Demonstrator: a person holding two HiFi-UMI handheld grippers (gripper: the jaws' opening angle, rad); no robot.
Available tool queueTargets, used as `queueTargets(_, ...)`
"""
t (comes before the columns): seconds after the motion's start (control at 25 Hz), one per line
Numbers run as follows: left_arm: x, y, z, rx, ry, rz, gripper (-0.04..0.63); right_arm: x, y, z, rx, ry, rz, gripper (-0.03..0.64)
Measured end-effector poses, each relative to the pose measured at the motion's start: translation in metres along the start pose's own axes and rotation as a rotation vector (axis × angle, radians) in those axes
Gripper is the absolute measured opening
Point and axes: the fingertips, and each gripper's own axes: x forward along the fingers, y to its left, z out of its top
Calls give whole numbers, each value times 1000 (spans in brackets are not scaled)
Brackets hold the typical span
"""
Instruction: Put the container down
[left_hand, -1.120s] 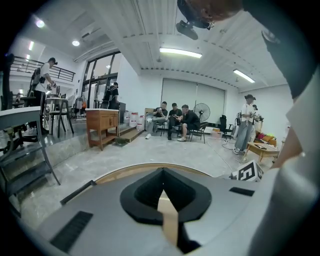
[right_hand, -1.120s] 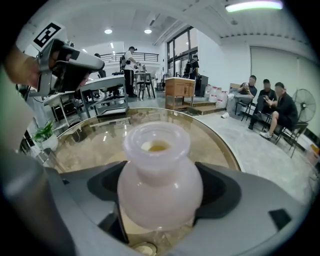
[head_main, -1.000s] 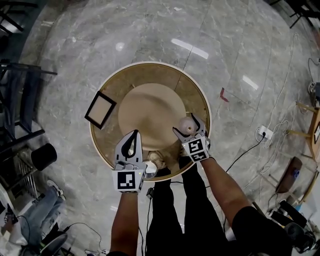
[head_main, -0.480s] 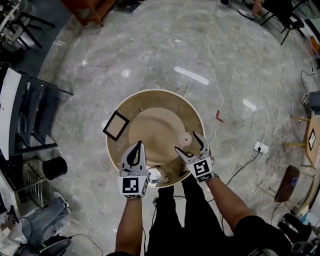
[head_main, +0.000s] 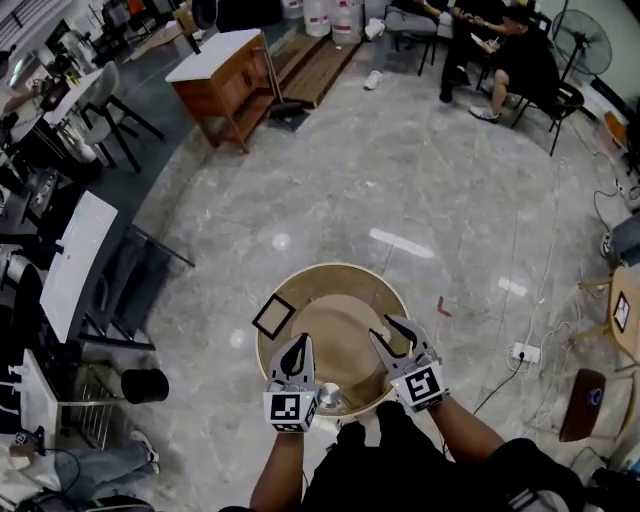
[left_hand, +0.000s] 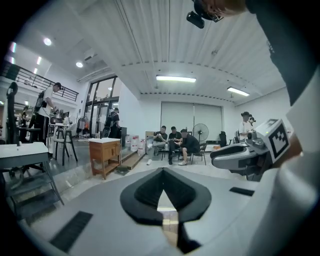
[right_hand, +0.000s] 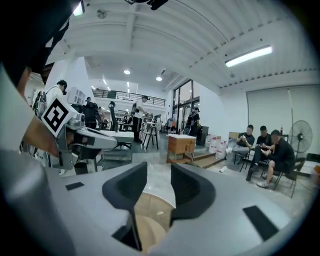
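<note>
A round wooden tabletop stands on a grey marble floor. A black square frame lies at the tabletop's left edge. The left claw is over the near left part, its jaws together. A small shiny round thing sits at the near edge just beside it. The right claw is over the near right part, its jaws closing with nothing seen between them. Well beyond the tabletop are a white-topped wooden cabinet and seated people.
</note>
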Motion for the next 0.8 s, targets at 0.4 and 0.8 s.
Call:
queueTargets(0.4, -38, -24, 67, 55, -104, -42, -2, -46, -2, 89, -56, -126, -65, 0)
queueTargets(0.8, -48, -41, 78, 114, -131, -55, -2, -60, 7, 118, -75, -194, -61, -2)
